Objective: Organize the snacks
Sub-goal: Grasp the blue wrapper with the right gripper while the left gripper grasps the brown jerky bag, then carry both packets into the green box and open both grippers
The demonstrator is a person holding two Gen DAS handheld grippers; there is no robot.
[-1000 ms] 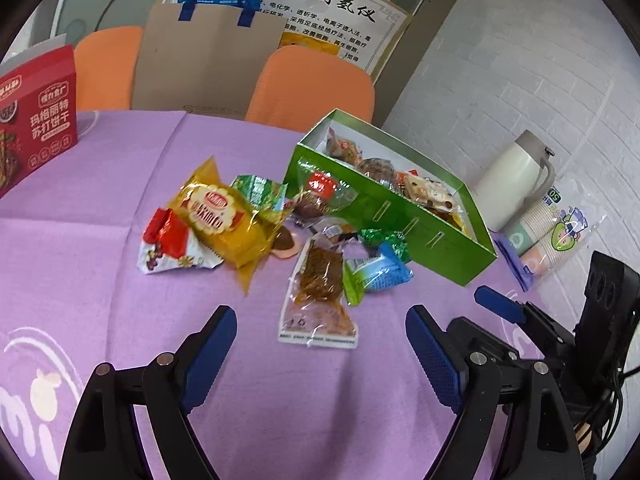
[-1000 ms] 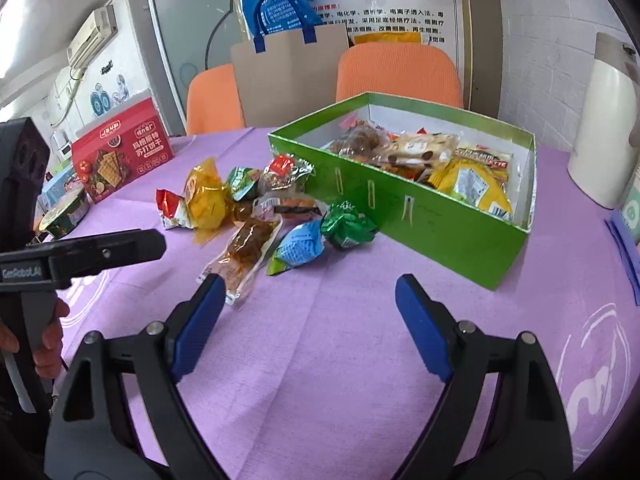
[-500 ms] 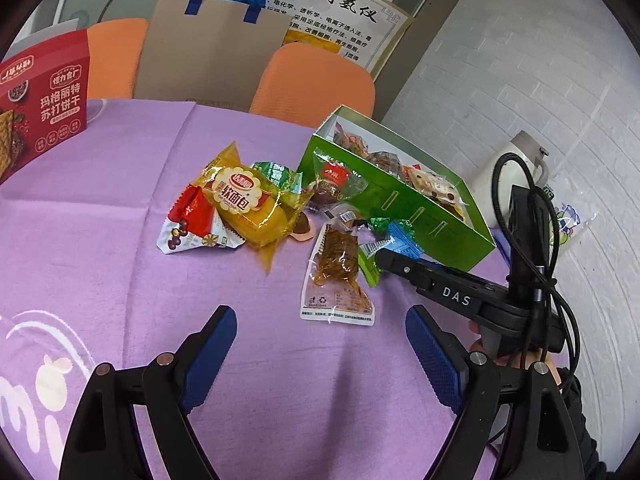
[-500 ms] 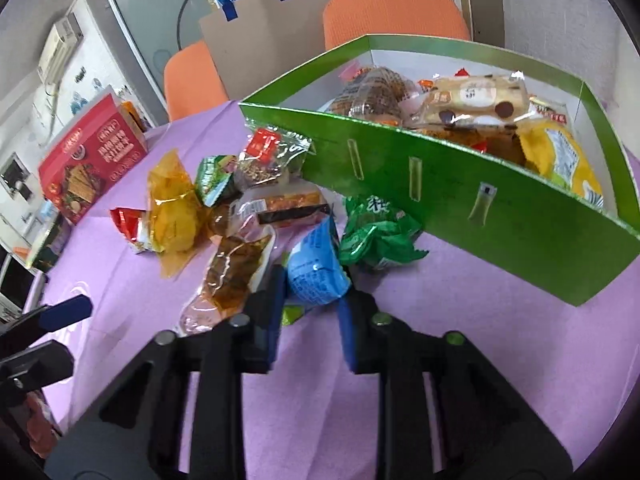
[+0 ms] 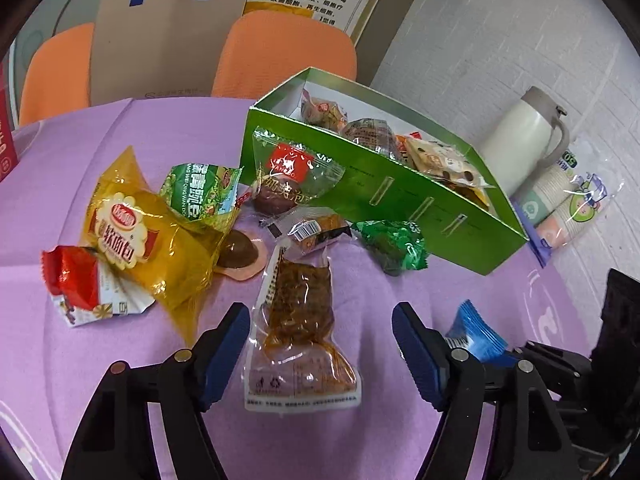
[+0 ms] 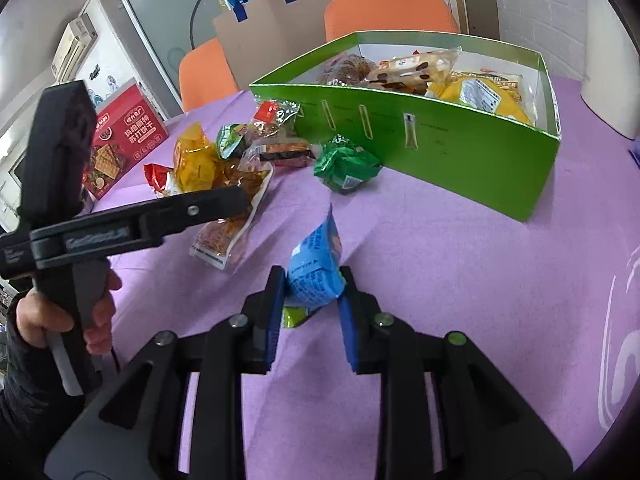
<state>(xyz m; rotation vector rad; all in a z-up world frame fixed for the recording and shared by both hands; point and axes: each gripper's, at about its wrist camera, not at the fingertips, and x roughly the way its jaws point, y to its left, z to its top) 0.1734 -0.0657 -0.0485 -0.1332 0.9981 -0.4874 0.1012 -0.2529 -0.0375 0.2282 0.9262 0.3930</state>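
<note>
Blue foil is sitting pinched between the pads of the right gripper, which is now clamping the small blue packet and holding it clear of the purple tablecloth; a second ago those jaws were standing wide and empty, and the packet was lying among the loose snacks beside the green box. That is making one more snack ready to go into the box, where several wrapped pieces are already lying. The left gripper has just been narrowing its jaws and is now straddling the clear pouch of brown strips, but its pads are not yet pressing on it, so it is gripping nothing. The pouch is flat, glossy and limp, sealed at the edges. The yellow bread wrapper is looking puffy and crinkled, and the green packet is bunched and shiny near the box's stiff cardboard wall.
</note>
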